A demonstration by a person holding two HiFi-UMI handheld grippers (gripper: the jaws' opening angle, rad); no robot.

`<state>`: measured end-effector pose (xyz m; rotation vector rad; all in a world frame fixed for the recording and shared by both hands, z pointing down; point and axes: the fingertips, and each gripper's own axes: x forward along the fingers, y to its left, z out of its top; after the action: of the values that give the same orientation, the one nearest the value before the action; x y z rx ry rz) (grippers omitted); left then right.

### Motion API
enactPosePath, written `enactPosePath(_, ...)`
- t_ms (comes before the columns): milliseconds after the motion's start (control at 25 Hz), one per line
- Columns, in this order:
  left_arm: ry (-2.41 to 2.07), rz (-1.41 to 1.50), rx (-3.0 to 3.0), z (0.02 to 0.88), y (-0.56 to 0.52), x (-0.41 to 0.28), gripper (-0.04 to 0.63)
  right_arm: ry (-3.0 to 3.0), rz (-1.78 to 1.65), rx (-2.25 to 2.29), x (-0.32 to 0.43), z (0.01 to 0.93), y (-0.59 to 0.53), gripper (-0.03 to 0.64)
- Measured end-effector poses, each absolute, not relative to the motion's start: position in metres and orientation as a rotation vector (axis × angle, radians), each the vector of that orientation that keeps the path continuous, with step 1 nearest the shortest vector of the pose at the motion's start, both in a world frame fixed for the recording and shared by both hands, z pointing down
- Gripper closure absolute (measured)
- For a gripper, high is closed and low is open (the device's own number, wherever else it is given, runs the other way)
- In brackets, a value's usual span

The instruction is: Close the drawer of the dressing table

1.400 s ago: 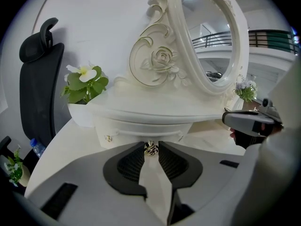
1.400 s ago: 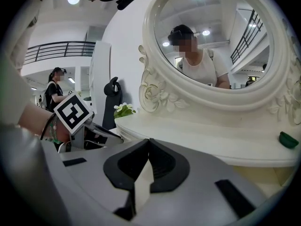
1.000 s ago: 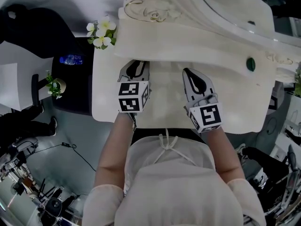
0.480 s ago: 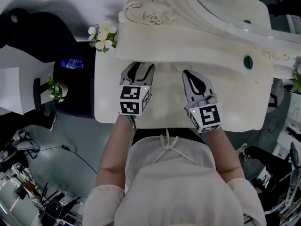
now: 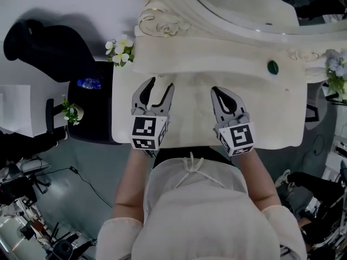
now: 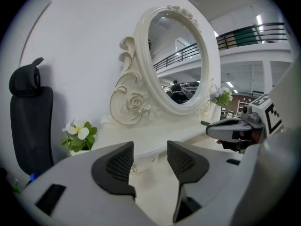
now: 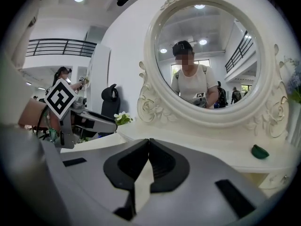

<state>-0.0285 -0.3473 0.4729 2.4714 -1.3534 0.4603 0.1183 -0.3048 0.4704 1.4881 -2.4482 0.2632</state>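
Nearest: a person in a pale top, forearms out, one tool in each hand, both over the bare tabletop (image 5: 271,118) of a cream dressing table.

Left gripper (image 5: 160,85): marker cube at the rear, nose tipped a little down. Jaws apart and just been opening. The dark ribbed pads (image 6: 117,161) face each other with nothing between them but table beyond. Released, empty.

Right gripper (image 5: 217,91): just beside the left one, on its right, clear of it. Jaw tips meet at the front in the right gripper view (image 7: 149,142), leaving only a slit behind them. Clenched on nothing.

Drawer (image 6: 146,158): straight ahead of the left gripper, seen through the gap of its jaws, apart from them, no contact. It sits in the front of the raised shelf (image 5: 217,53) that runs along the back of the table. A small glinting knob (image 6: 134,169) shows near the left jaw's inner edge. The drawer front looks flush with the shelf front, pushed home; from the head view the shelf overhang hides it.

Beyond the tools: a dark green oval thing (image 5: 272,66) on the shelf, ahead and to the right of the right gripper. White flowers (image 5: 120,50) stand at the shelf's end, ahead and left of the left gripper. Behind the shelf rises the carved oval mirror (image 6: 176,55). Farther left of the left gripper stands a black chair (image 6: 28,121) against the wall.
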Motion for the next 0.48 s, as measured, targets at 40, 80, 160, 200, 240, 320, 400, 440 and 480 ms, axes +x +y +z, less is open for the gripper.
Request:
enactPosePath(40,-1.359,0.449,2.488,0.463,-0.343,-0.028,0.367,-2.458,0.258,1.492,0.120,0.465,-0.300,0.611)
enactPosePath(80,-1.363,0.438,2.503,0.453,-0.339,-0.026,0.367,-2.469,0.252,1.496,0.123,0.460,-0.296,0.611)
enactPosePath(160,-1.367,0.412,2.538,0.434,-0.330,-0.023,0.368,-2.489,0.237,1.507,0.128,0.449,-0.287,0.611)
enactPosePath(200,-1.371,0.396,2.559,0.423,-0.326,-0.022,0.368,-2.497,0.226,1.513,0.130,0.444,-0.284,0.611)
enactPosePath(240,-1.379,0.378,2.582,0.412,-0.322,-0.020,0.374,-2.506,0.210,1.518,0.132,0.438,-0.281,0.611)
enactPosePath(320,-1.413,0.341,2.638,0.390,-0.316,-0.018,0.404,-2.518,0.175,1.531,0.136,0.428,-0.276,0.611)
enactPosePath(400,-1.447,0.309,2.687,0.370,-0.309,-0.017,0.476,-2.523,0.140,1.543,0.139,0.417,-0.270,0.611)
enactPosePath(440,-1.452,0.291,2.704,0.362,-0.306,-0.015,0.482,-2.525,0.122,1.548,0.141,0.412,-0.267,0.611)
enactPosePath(480,-1.450,0.271,2.716,0.355,-0.303,-0.014,0.486,-2.527,0.107,1.556,0.143,0.408,-0.264,0.611)
